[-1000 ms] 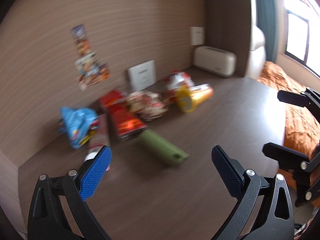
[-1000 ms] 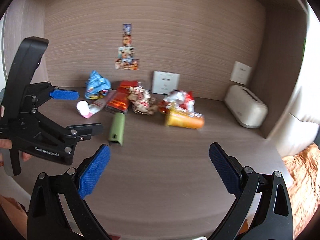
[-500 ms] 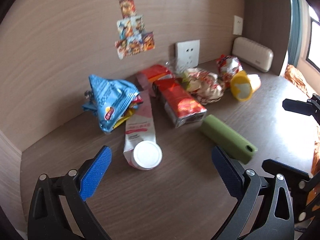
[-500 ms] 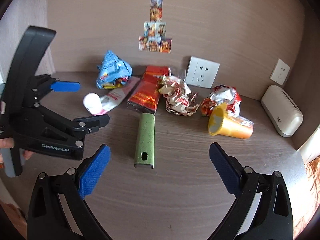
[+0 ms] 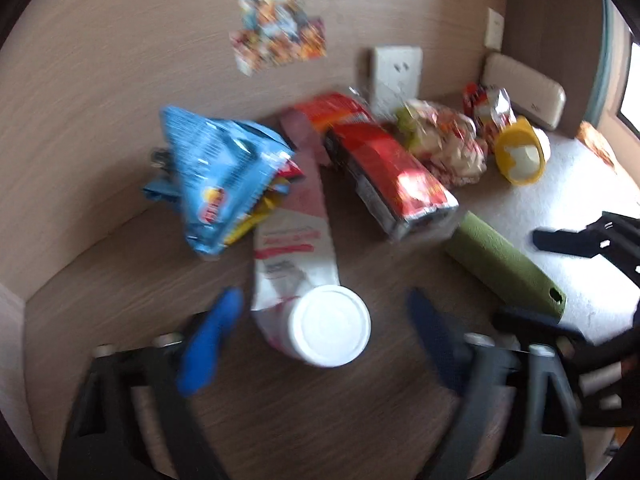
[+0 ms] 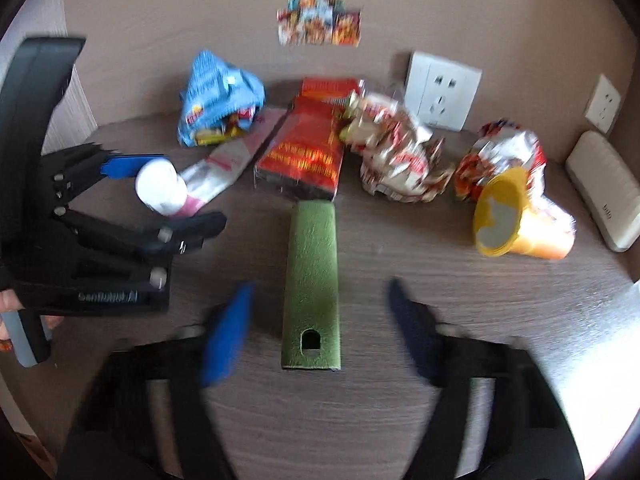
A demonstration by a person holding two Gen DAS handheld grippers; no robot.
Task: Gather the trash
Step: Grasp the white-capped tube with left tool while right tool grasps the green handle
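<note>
Trash lies on a brown wooden desk (image 5: pixel 120 272) against the wall. My left gripper (image 5: pixel 324 320) is open, its fingers on either side of the white cap of a pink-and-white tube (image 5: pixel 308 280). My right gripper (image 6: pixel 320 320) is open around the near end of a flat green case (image 6: pixel 313 276). A blue snack bag (image 5: pixel 224 172), a red packet (image 5: pixel 388 184), a crumpled wrapper (image 5: pixel 444 144) and a yellow cup (image 5: pixel 520 156) lie behind. In the right wrist view the left gripper (image 6: pixel 160 196) straddles the tube (image 6: pixel 200 176).
A white socket plate (image 6: pixel 442 96) and stickers (image 6: pixel 318 16) are on the wall. A cream box (image 6: pixel 608 196) sits at the desk's right end. A second red-white wrapper (image 6: pixel 504 148) lies behind the yellow cup (image 6: pixel 516 220).
Both grippers moved forward toward the trash. The left now brackets the tube's cap, the right brackets the green case. Both jaws have narrowed a little.
</note>
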